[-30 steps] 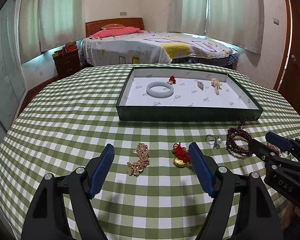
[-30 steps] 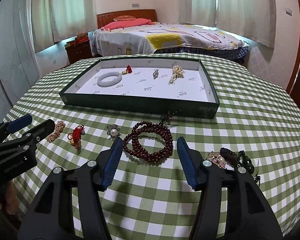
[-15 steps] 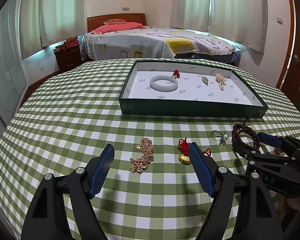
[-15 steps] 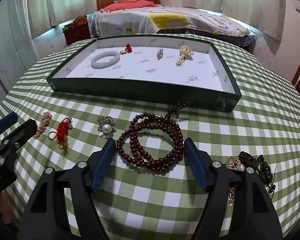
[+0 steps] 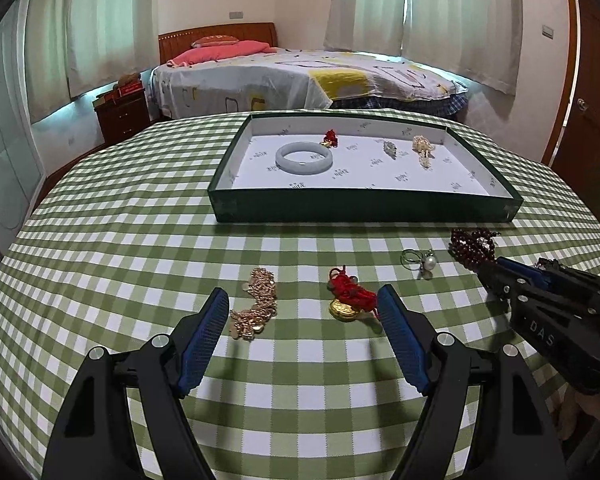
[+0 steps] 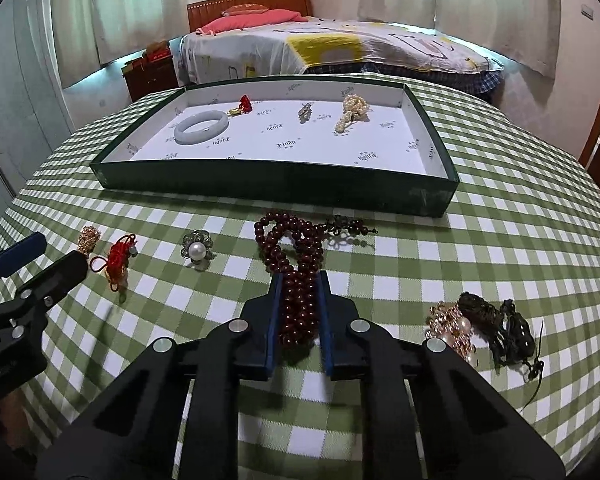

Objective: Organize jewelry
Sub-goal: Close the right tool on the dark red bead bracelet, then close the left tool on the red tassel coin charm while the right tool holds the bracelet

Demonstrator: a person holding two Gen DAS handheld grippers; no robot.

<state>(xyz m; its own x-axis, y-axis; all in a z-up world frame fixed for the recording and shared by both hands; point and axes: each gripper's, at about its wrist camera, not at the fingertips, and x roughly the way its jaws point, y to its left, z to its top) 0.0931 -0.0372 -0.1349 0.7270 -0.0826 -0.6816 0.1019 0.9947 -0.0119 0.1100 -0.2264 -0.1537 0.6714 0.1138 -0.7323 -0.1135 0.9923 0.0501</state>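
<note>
My right gripper (image 6: 299, 280) is shut on the dark red bead bracelet (image 6: 296, 256), which lies on the green checked cloth in front of the green tray (image 6: 276, 184); it also shows in the left wrist view (image 5: 472, 244). My left gripper (image 5: 302, 300) is open above the cloth, with a gold chain (image 5: 256, 306) and a red knot charm with a gold piece (image 5: 348, 298) between its fingers. A pearl ring (image 6: 197, 245) lies between the charm and the beads. The tray holds a jade bangle (image 6: 201, 127), a red charm (image 6: 243, 105), a small brooch (image 6: 305, 111) and a pearl string (image 6: 352, 114).
A pearl-and-gold piece (image 6: 452, 328) and a dark cord bundle (image 6: 500, 330) lie on the cloth right of my right gripper. The round table drops off at its edges. A bed (image 5: 300, 76) and a nightstand (image 5: 122, 114) stand behind.
My right gripper moved forward and down over the bead bracelet and closed on it. My left gripper dipped a little closer to the chain and the red charm and stayed open.
</note>
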